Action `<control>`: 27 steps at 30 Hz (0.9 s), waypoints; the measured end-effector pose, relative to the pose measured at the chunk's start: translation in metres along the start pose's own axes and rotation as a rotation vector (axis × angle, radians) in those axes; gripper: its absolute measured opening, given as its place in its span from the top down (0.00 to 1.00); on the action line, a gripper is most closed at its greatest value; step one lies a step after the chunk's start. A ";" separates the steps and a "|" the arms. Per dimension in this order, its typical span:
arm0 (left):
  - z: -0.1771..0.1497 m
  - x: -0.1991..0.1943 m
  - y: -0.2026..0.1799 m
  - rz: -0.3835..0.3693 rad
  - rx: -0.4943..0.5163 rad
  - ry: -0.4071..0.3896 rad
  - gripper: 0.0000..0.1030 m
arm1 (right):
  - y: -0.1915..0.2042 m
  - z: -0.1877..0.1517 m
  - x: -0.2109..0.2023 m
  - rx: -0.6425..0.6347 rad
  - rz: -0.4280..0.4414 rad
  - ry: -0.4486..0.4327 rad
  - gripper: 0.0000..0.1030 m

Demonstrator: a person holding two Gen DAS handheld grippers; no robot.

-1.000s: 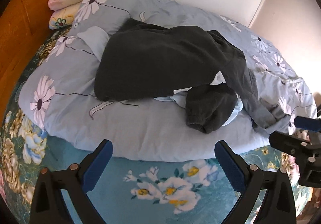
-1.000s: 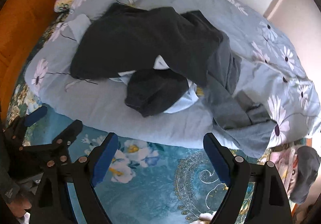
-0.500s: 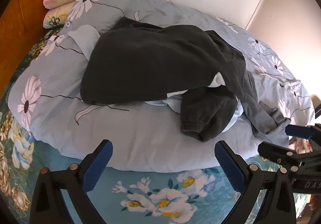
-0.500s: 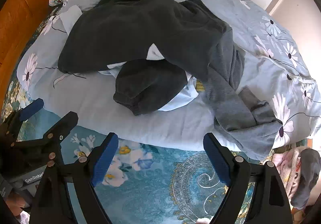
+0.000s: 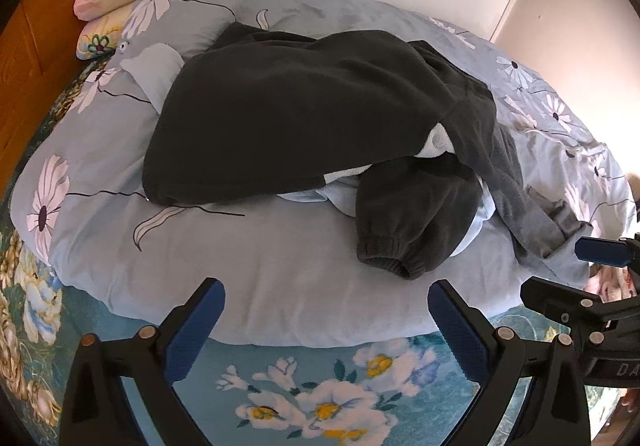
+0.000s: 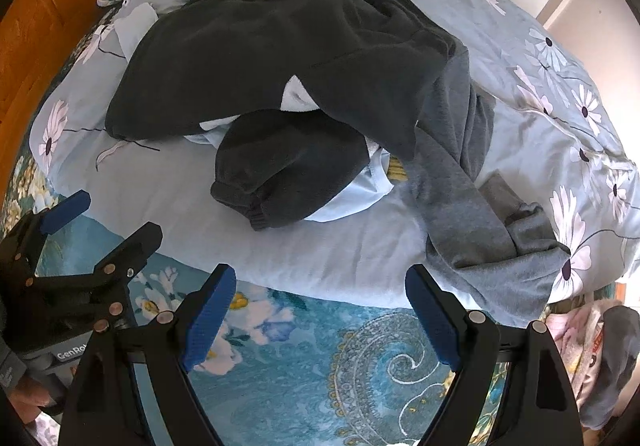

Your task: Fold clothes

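Both tongs, left (image 5: 326,316) and right (image 6: 320,300), gape wide and empty over the bed's quilt (image 5: 280,266), near the dark fleece (image 5: 300,114).

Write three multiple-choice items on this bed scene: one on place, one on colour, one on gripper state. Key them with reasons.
1. Where does the dark fleece top lie?
A. on the floral quilt
B. on the floor
C. in a basket

2. What colour is the garment trailing toward the quilt's right edge?
A. red
B. grey
C. yellow

3. How are the left gripper and right gripper?
A. both shut on cloth
B. one open, one shut
C. both open, empty

Key: A, it is spread across the quilt; B, grey cloth shows plainly; C, jaws stand wide apart short of the clothes.
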State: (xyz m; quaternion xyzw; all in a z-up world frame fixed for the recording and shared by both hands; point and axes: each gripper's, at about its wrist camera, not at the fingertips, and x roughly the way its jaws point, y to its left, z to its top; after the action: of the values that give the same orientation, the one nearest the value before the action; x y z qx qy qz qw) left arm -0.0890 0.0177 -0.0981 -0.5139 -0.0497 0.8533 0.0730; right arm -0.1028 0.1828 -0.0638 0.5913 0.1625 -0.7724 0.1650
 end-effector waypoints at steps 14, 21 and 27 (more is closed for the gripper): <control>0.006 0.016 -0.008 -0.014 0.054 0.030 0.00 | -0.010 0.008 0.009 0.027 0.027 -0.007 0.15; 0.015 0.023 -0.016 -0.025 0.094 0.044 0.00 | -0.015 0.009 0.010 0.017 0.041 -0.017 0.15; 0.022 0.030 -0.024 -0.030 0.112 0.050 0.00 | -0.026 0.004 0.018 0.047 0.054 -0.001 0.15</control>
State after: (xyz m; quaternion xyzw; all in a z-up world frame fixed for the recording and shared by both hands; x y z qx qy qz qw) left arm -0.1203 0.0464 -0.1097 -0.5293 -0.0074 0.8405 0.1156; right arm -0.1224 0.2033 -0.0790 0.5990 0.1283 -0.7715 0.1720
